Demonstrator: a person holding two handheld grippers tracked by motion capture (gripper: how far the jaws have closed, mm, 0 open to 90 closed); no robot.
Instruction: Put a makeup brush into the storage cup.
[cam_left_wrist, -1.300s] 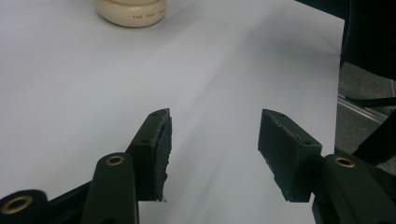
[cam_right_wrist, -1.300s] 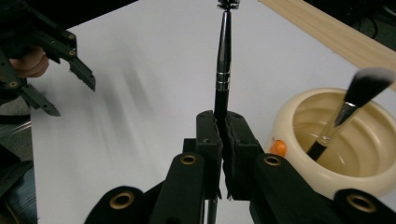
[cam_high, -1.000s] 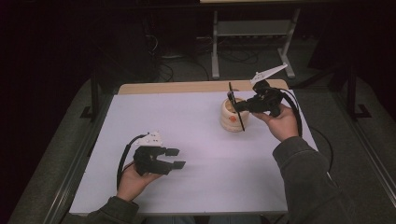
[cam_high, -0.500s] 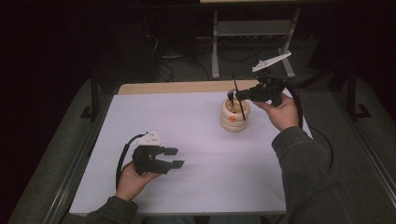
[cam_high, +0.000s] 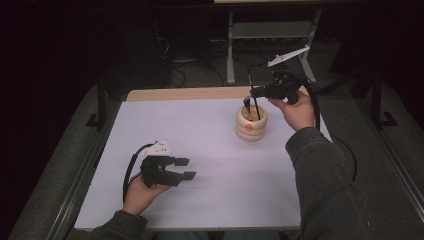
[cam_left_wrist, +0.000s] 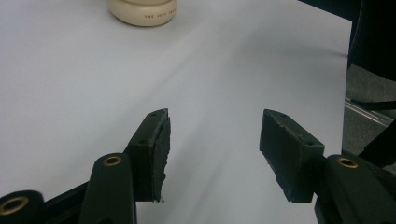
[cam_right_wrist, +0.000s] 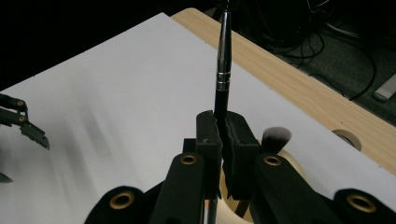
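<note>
My right gripper (cam_high: 253, 94) hovers over a cream round holder (cam_high: 251, 125) at the back right of the white table top (cam_high: 200, 130). Its jaws are shut on a slim black brush handle with silver bands (cam_right_wrist: 223, 56), held almost upright. The handle's lower end dips inside the holder's rim (cam_right_wrist: 296, 163). A second brush with a fluffy dark tip (cam_right_wrist: 276, 137) stands in the holder. My left gripper (cam_high: 181, 169) rests near the front left, open, with nothing between its pads (cam_left_wrist: 156, 149). The holder's base (cam_left_wrist: 142, 10) lies far ahead of it.
A wooden table edge (cam_high: 185, 93) runs along the back of the white sheet. Behind it are cables and a metal stand (cam_high: 270, 30) on the dark floor. A person's right sleeve (cam_high: 320, 180) reaches over the table's right side.
My right gripper has risen and shifted back over the holder, tilting the brush so its lower end now sits inside. The left gripper has stayed put.
</note>
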